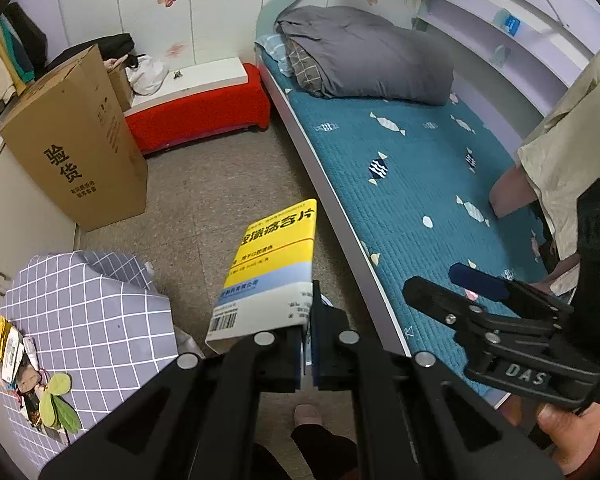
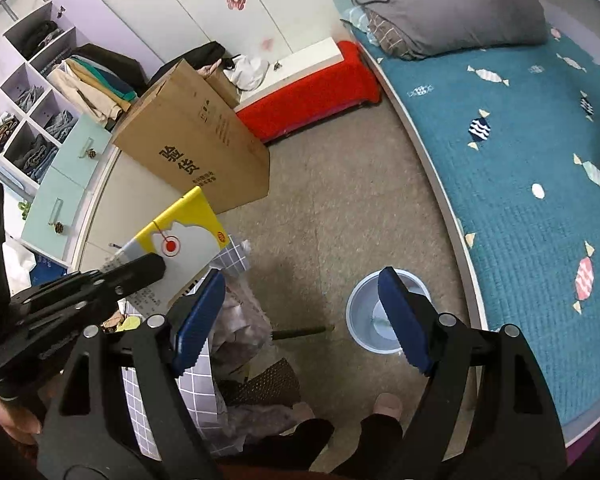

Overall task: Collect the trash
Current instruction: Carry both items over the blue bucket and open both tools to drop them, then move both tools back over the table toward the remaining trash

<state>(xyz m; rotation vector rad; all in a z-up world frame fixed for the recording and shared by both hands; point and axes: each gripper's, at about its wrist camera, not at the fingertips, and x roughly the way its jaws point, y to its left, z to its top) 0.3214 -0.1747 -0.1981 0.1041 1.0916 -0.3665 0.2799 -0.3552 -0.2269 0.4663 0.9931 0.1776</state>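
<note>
The left gripper (image 1: pixel 307 354) is clamping the bottom end of a yellow-and-white lozenge box (image 1: pixel 270 264), its jaws nearly together on the thin cardboard, and the box is sticking up and forward, tilted a little, in the air over the floor (image 1: pixel 228 184). Holding it by one end is probably leaving the long body free to drop cleanly into a container. The right gripper (image 2: pixel 300 320) is hanging released, its blue pads (image 2: pixel 400 318) spread wide with nothing between them, pointing down at the floor. Through that gap a small pale-blue trash bin (image 2: pixel 370 320) is standing on the floor just beside the rim of the bed (image 2: pixel 440 184), and I judge it to be where the box is heading. To the left, the desk with the checked grey cloth (image 1: pixel 96 312) is carrying packets and a sprig of leaves at its near edge, and crumpled wrappers are lying below it. The tall cardboard carton (image 1: pixel 76 152) is leaning well apart, against the cupboard. Between desk edge and bed rim, open floor is giving room for a swing to the bin, though the person's feet are standing near that path.
</note>
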